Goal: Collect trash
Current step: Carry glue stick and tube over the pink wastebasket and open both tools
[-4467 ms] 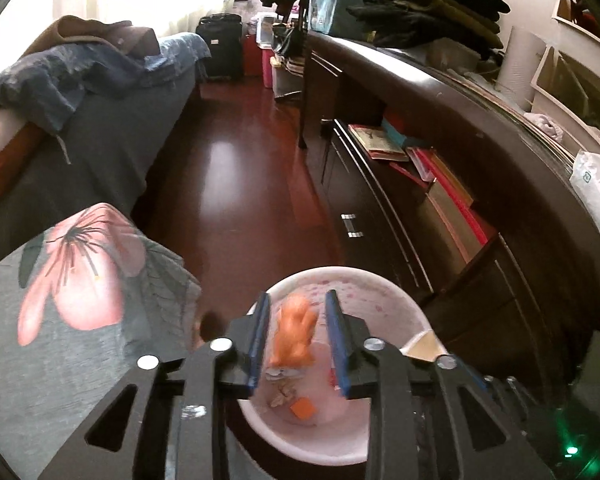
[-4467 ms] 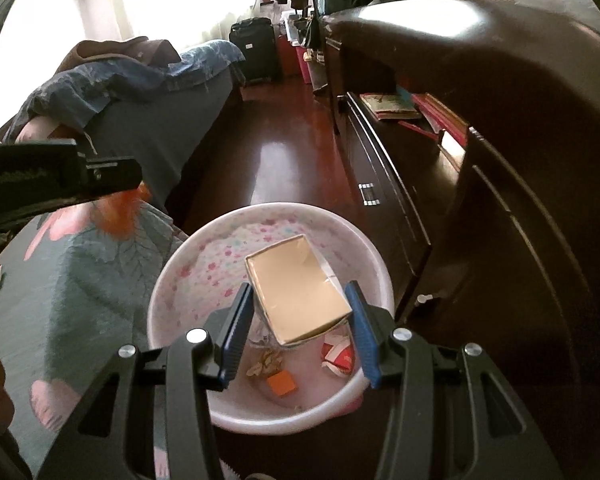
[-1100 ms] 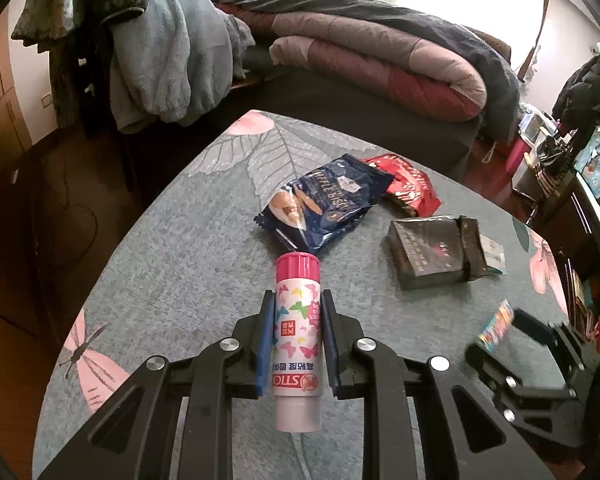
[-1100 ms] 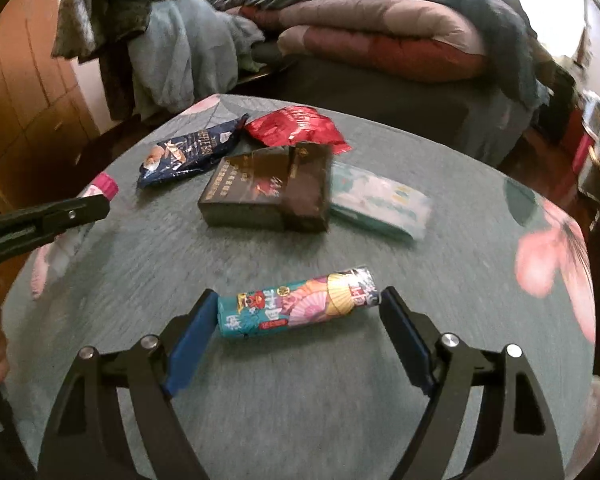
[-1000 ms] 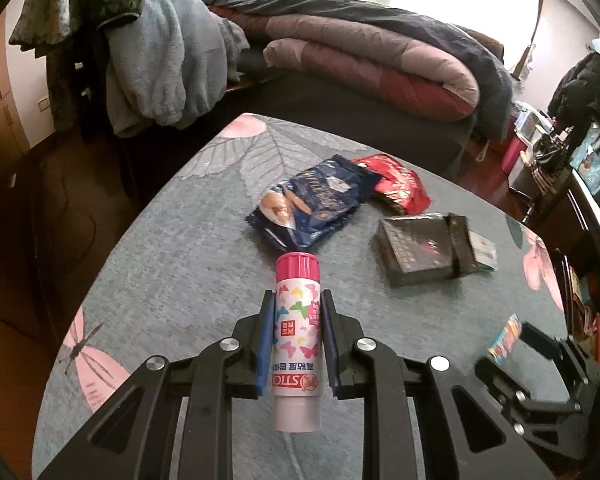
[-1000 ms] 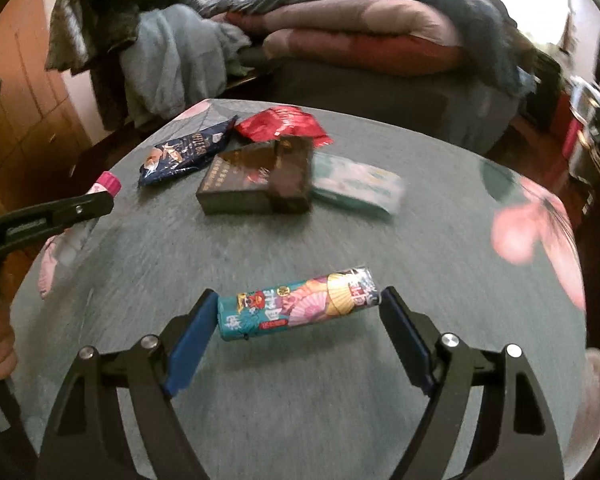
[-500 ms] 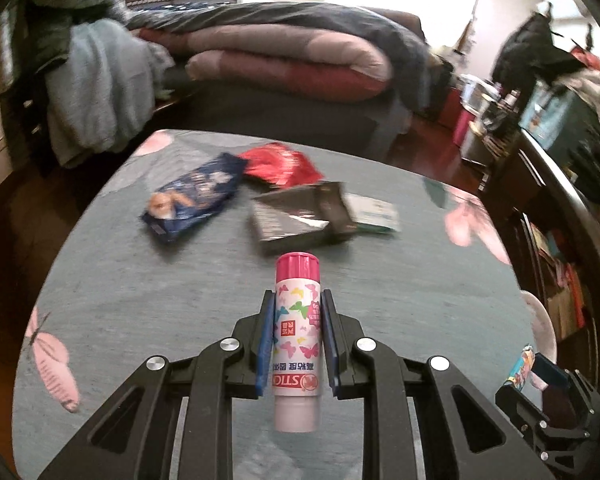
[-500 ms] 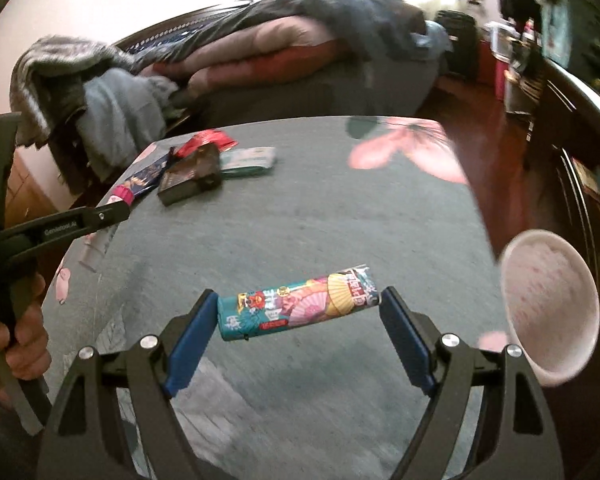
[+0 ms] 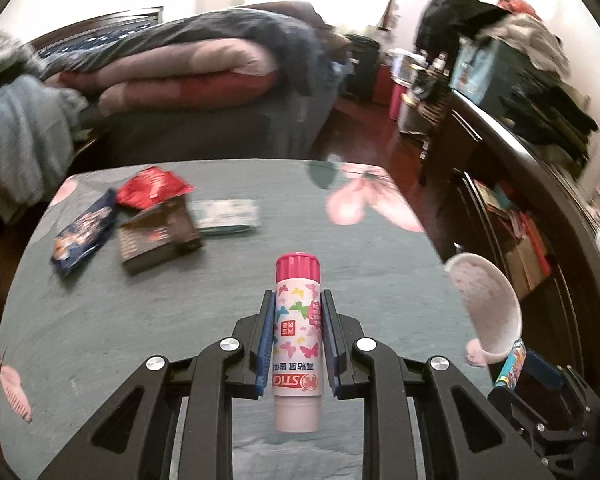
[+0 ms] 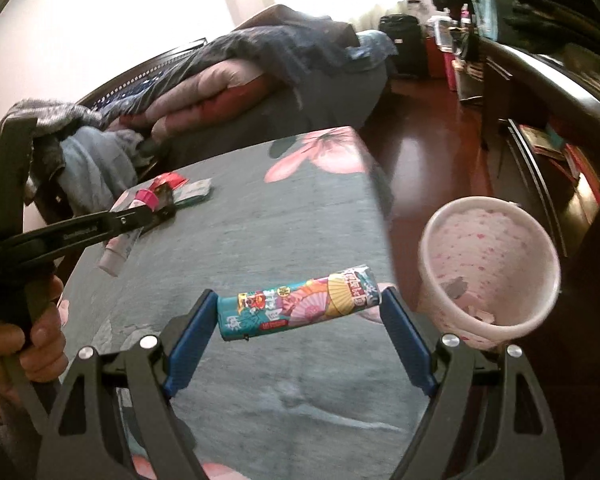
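My left gripper [image 9: 296,320] is shut on a glue stick [image 9: 297,332] with a pink cap and butterfly print, held lengthwise above the grey-green floral tablecloth [image 9: 140,312]. My right gripper [image 10: 300,308] is shut endwise on a teal patterned tube wrapper [image 10: 300,308], carried above the table's right edge. The pink speckled bin [image 10: 488,272] stands on the floor just right of that edge, ahead of the wrapper; the left wrist view shows the bin [image 9: 484,308] to the right. The left gripper [image 10: 140,210] appears in the right wrist view, held by a hand [image 10: 32,340].
A blue snack bag [image 9: 84,236], red wrapper [image 9: 152,188], dark box [image 9: 156,236] and pale green packet [image 9: 228,218] lie at the table's far left. A bed with piled quilts [image 9: 180,76] stands behind. A dark cabinet [image 9: 540,200] with books runs along the right, beyond red-brown floor.
Both grippers have swung right across the table with their loads. The wrappers and box have slid to the far left of view, and the pink bin has come into view at the right.
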The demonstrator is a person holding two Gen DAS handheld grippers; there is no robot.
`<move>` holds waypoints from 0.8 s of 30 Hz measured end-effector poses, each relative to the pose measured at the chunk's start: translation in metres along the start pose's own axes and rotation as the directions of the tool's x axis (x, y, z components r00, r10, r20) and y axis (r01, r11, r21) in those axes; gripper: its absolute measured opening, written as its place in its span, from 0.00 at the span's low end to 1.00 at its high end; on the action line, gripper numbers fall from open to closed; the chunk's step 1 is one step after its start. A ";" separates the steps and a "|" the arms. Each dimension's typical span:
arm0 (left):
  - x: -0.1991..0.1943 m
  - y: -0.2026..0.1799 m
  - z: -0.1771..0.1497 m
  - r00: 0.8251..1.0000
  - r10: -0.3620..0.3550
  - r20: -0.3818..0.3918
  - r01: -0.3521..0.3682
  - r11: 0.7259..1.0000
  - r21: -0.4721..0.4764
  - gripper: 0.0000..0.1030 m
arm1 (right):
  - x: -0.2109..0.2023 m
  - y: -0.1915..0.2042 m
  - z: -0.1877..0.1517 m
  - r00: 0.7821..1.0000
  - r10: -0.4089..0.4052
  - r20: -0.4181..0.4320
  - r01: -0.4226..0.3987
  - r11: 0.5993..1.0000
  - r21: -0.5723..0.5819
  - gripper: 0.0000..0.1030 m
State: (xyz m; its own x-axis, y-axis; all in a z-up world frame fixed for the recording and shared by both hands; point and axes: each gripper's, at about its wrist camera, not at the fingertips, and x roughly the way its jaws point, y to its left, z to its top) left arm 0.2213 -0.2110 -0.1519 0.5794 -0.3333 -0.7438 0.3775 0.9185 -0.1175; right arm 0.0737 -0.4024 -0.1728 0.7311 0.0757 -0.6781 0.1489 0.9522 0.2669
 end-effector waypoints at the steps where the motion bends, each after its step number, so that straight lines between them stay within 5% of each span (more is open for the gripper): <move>1: 0.000 -0.005 0.001 1.000 -0.011 0.000 0.011 1.000 0.010 0.21 | -0.004 -0.007 -0.001 1.000 -0.007 0.010 0.007 1.000 0.011 0.80; 24: 0.051 -0.167 0.038 0.985 -0.172 -0.018 0.170 0.949 0.265 0.21 | -0.028 -0.137 -0.008 0.974 -0.216 0.073 0.195 0.955 0.223 0.80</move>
State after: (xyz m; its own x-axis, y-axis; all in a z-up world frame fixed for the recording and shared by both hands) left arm 0.2146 -0.3895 -0.1453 0.4932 -0.4822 -0.7241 0.6481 0.7589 -0.0640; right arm 0.0271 -0.5324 -0.1960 0.7285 -0.1533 -0.6676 0.4332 0.8581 0.2757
